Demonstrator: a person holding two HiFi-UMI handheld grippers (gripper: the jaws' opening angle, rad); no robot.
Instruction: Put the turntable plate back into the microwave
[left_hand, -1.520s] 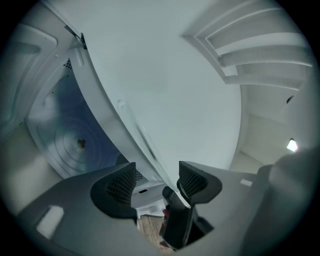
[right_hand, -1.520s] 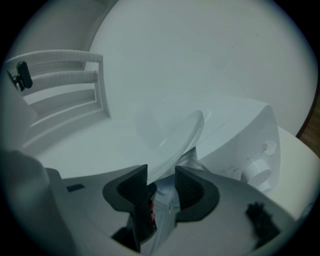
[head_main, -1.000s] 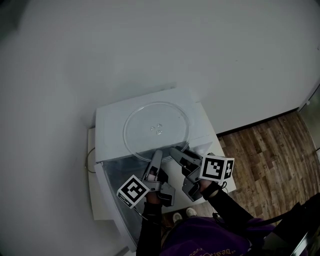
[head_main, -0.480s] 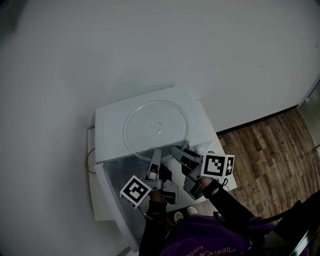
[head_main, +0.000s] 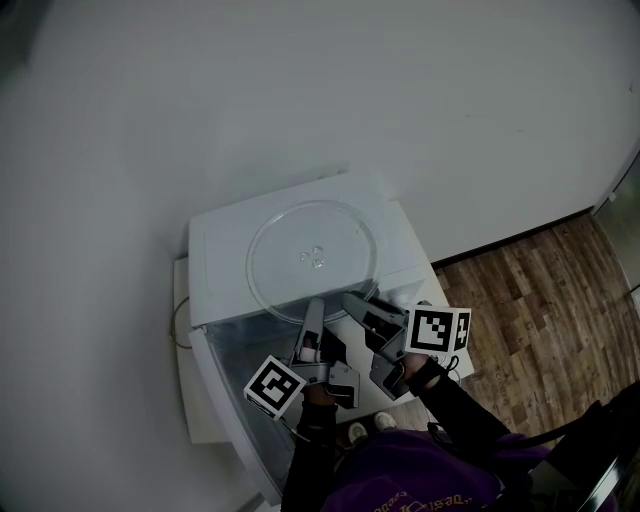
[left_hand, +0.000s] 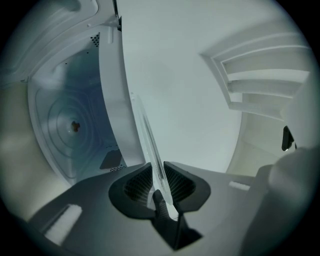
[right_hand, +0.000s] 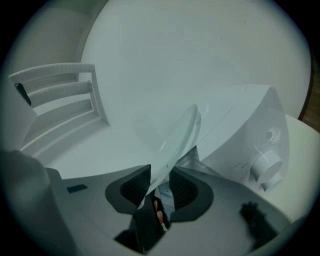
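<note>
The clear glass turntable plate (head_main: 312, 258) lies flat on top of the white microwave (head_main: 215, 240). Both grippers reach its near rim from below in the head view. My left gripper (head_main: 314, 306) is shut on the rim: in the left gripper view its pads (left_hand: 156, 170) pinch the thin glass edge of the plate (left_hand: 145, 130). My right gripper (head_main: 356, 302) has the plate's rim (right_hand: 180, 135) between its jaws (right_hand: 160, 176), which are closing; a gap still shows beside one pad.
The microwave's door (head_main: 235, 370) hangs open toward me, and the left gripper view looks into the cavity (left_hand: 70, 125) with its floor hub. A control knob (right_hand: 265, 162) is on the front panel. Wooden floor (head_main: 540, 300) lies to the right, a white wall behind.
The left gripper's jaws have shut on the plate's rim, and its marker cube has shifted slightly right and down. The plate has not moved.
</note>
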